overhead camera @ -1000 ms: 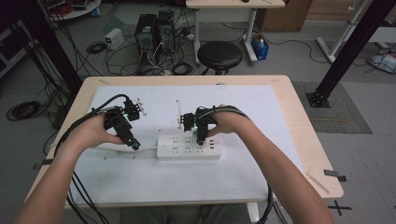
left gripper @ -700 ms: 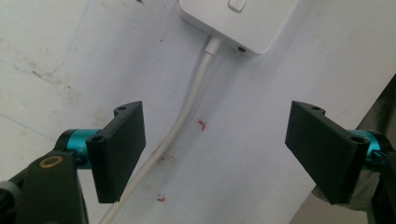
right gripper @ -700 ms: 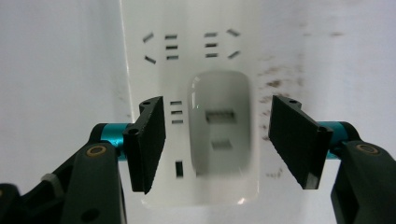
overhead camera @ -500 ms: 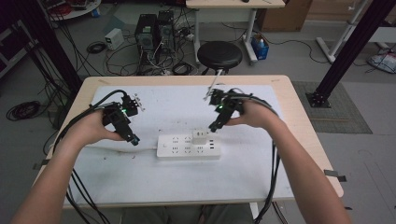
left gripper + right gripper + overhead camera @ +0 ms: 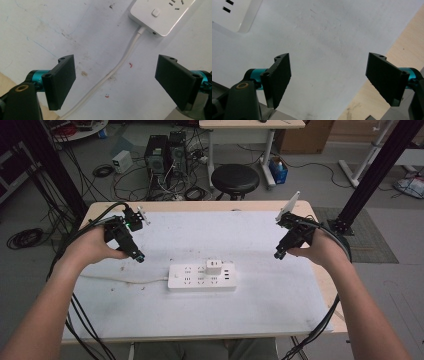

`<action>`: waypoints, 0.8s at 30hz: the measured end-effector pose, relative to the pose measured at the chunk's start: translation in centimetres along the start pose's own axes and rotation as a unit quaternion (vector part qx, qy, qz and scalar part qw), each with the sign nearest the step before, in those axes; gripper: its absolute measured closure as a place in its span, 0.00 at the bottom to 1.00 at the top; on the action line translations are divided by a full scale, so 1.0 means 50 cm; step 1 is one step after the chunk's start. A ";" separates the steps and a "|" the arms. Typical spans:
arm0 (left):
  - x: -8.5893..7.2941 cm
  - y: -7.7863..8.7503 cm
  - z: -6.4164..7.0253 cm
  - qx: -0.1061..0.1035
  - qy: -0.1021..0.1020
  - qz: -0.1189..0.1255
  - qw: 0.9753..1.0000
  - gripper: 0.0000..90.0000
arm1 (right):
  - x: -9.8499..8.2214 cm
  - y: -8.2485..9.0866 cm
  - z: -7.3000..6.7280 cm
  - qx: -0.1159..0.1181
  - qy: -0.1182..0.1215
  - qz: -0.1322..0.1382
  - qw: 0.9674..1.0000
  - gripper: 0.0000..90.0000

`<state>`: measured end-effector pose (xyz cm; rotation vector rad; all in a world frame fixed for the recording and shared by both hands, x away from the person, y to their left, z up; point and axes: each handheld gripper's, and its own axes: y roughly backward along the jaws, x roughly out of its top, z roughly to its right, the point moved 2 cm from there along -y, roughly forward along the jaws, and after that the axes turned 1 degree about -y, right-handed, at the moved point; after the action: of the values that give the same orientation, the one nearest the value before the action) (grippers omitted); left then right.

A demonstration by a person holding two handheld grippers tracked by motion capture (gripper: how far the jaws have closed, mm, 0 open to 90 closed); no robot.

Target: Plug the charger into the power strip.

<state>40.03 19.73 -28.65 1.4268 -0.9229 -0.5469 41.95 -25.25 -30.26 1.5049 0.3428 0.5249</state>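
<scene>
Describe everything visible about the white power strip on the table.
The white power strip is a flat, rounded oblong of glossy plastic, lying flat near the middle of the white table cover. Rows of sockets mark its top, with a square button near the cord end. A small white plug adapter sits plugged into it. Its white cord leaves the left end and trails across the cover. Neither gripper touches it.
</scene>
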 end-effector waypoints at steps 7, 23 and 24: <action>0.011 0.007 0.001 0.008 0.004 -0.001 1.000 0.19 | -0.019 0.016 0.012 -0.002 -0.010 0.016 1.000 0.22; 0.012 0.007 0.001 0.013 0.005 -0.002 1.000 0.19 | -0.017 0.008 0.008 0.000 0.002 0.012 1.000 0.22; 0.012 0.007 0.002 0.013 0.003 -0.004 1.000 0.19 | -0.016 0.007 0.007 -0.001 0.001 0.011 1.000 0.22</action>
<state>40.23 19.22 -28.18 1.4550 -0.9230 -0.5371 41.41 -25.99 -29.97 1.5081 0.3272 0.5446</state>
